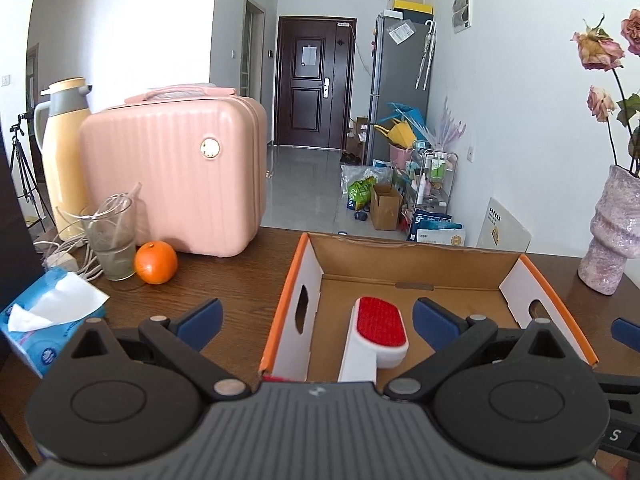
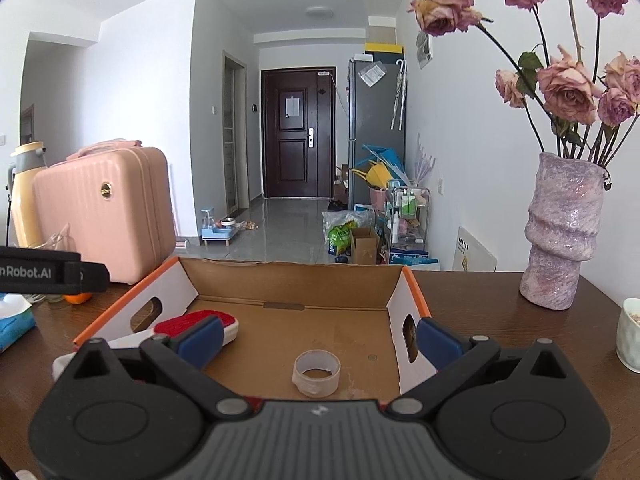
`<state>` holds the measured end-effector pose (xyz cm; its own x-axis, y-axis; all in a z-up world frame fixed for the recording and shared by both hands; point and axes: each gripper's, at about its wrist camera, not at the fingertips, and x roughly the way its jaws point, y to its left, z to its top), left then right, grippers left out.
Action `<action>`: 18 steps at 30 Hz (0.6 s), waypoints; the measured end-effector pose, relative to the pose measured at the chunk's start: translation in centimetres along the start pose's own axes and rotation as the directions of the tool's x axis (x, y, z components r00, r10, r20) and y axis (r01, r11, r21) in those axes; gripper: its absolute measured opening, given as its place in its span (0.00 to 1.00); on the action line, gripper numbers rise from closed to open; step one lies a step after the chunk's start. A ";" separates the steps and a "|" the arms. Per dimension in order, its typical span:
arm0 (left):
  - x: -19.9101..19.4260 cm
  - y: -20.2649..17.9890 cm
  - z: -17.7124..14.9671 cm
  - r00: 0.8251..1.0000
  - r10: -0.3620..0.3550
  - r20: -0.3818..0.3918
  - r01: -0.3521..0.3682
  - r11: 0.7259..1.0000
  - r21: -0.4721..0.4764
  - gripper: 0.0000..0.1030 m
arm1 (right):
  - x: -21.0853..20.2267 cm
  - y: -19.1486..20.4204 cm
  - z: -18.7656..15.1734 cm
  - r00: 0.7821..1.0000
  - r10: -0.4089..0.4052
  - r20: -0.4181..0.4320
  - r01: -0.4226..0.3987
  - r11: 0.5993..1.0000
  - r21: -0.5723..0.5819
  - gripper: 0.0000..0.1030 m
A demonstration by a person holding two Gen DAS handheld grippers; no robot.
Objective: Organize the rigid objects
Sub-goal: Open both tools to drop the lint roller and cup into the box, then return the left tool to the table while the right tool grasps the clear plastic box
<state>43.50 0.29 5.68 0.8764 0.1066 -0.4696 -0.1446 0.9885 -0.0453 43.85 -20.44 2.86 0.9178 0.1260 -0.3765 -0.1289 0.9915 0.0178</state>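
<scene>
Box: we see the open cardboard box (image 2: 288, 280) on the brown table (image 1: 240, 280), orange-edged side walls left and right, each with a hand-hole
Lint brush: the white brush with the red pad (image 1: 378, 330) lies on the box floor at the near left, its handle running toward us
Tape roll: the roll (image 2: 317, 373) stands on its rim on the box floor, near the front, well apart from the brush
Left gripper: our left gripper (image 1: 318, 318) hangs over the near left part of the box, jaws wide apart and holding nothing, the brush between them but lower
Right gripper: our right gripper (image 2: 319, 334) has its jaws spread wide too, empty, the tape roll between and just ahead of them
Doing it well: we judge both items already sit in the box, so lift straight up and back, fingers kept clear of the walls
Edges: the left box wall (image 1: 292, 312) is close to the left finger; the right wall (image 2: 408, 320) is close to our right finger
Open room: bare table near left; the orange (image 1: 156, 262), glass (image 1: 112, 240) and pink case (image 1: 176, 176) crowd the far left, the vase (image 2: 564, 232) the far right
</scene>
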 end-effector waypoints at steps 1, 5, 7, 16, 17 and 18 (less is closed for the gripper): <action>-0.4 0.1 -0.2 1.000 -0.004 0.006 0.004 1.000 0.000 1.00 | -0.4 0.1 -0.2 1.000 0.002 0.004 -0.002 1.000 -0.004 1.00; -2.3 0.7 -1.1 1.000 -0.007 0.027 0.007 1.000 0.004 1.00 | -2.1 0.4 -1.0 1.000 0.008 0.008 -0.008 1.000 -0.015 1.00; -3.2 0.9 -1.6 0.999 -0.006 0.042 0.005 1.000 0.007 1.00 | -2.9 0.6 -1.6 1.000 0.017 0.006 -0.017 1.000 -0.019 1.00; -6.6 1.6 -4.0 0.995 -0.022 0.095 0.020 0.999 0.026 1.00 | -6.5 1.6 -3.7 1.000 0.021 0.018 -0.020 0.999 -0.036 1.00; -6.9 1.9 -4.4 0.995 -0.025 0.099 0.023 0.999 0.024 1.00 | -7.0 1.8 -4.0 1.000 0.021 0.020 -0.020 0.999 -0.041 1.00; -7.2 2.0 -4.7 0.995 -0.023 0.102 0.021 1.000 0.023 1.00 | -7.4 1.9 -4.3 1.000 0.022 0.022 -0.021 0.999 -0.045 1.00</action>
<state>34.72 0.97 4.85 0.9218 0.0945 -0.3761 -0.1158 0.9927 -0.0345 35.25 -19.59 1.73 0.9230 0.1483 -0.3552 -0.1645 0.9863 -0.0157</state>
